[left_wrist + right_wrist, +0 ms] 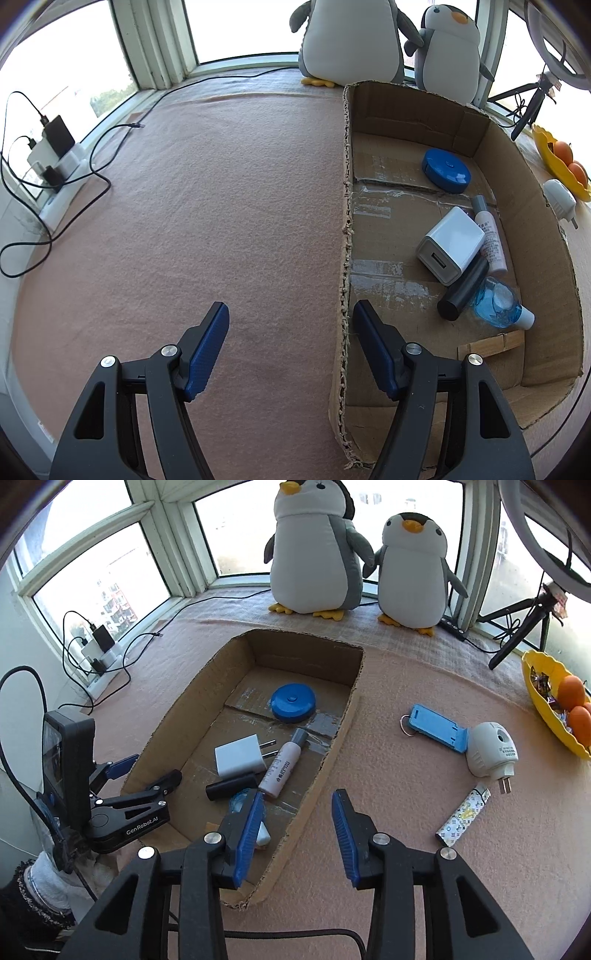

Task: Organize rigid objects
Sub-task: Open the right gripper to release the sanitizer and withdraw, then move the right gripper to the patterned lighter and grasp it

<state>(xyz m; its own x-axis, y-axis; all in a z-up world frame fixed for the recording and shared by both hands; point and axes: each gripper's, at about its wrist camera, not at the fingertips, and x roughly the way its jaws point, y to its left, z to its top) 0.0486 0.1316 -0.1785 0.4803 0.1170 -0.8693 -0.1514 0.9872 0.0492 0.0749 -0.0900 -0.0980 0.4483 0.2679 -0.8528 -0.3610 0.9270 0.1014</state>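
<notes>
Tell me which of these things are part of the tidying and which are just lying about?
Part of the job:
box
blue disc
white charger
pink tube
black cylinder
clear blue bottle
blue stand
plug-in device
lighter

Just lying about:
penguins
fruit bowl
power strip
tripod

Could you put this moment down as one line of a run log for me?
left tongs: open, empty | right tongs: open, empty | cardboard box: partly filled | outside: lighter, blue stand, white plug
</notes>
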